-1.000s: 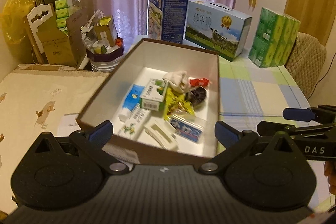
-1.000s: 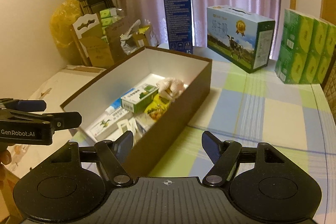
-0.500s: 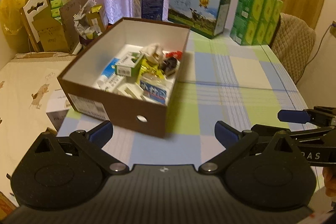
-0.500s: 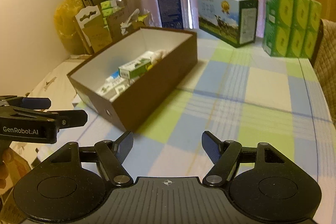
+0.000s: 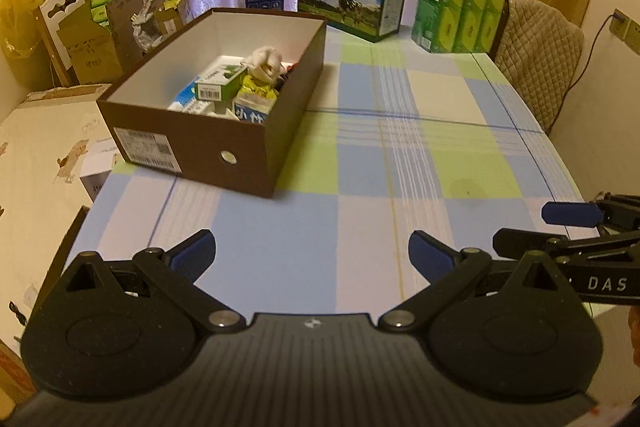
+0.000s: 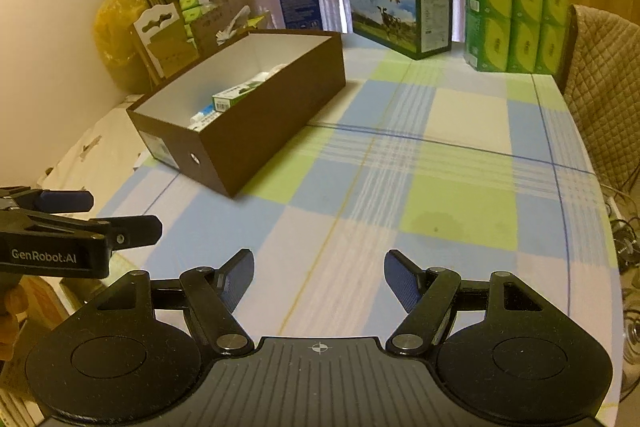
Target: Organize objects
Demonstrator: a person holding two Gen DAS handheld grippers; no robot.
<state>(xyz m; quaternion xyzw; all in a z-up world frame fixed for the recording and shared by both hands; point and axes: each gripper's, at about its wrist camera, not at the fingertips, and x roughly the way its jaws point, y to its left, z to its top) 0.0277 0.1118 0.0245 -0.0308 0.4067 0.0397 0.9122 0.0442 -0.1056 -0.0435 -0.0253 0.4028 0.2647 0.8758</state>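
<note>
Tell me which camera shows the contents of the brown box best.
The left wrist view. It looks down into the brown box, showing the green carton and the other packets. The right wrist view sees the box more side-on, so its near wall hides all but the green carton and a few packets.

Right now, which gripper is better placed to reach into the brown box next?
Left, probably. The brown box sits toward the table's left, ahead of the left gripper; from the right gripper it lies off to the left. Both are open and empty.
</note>
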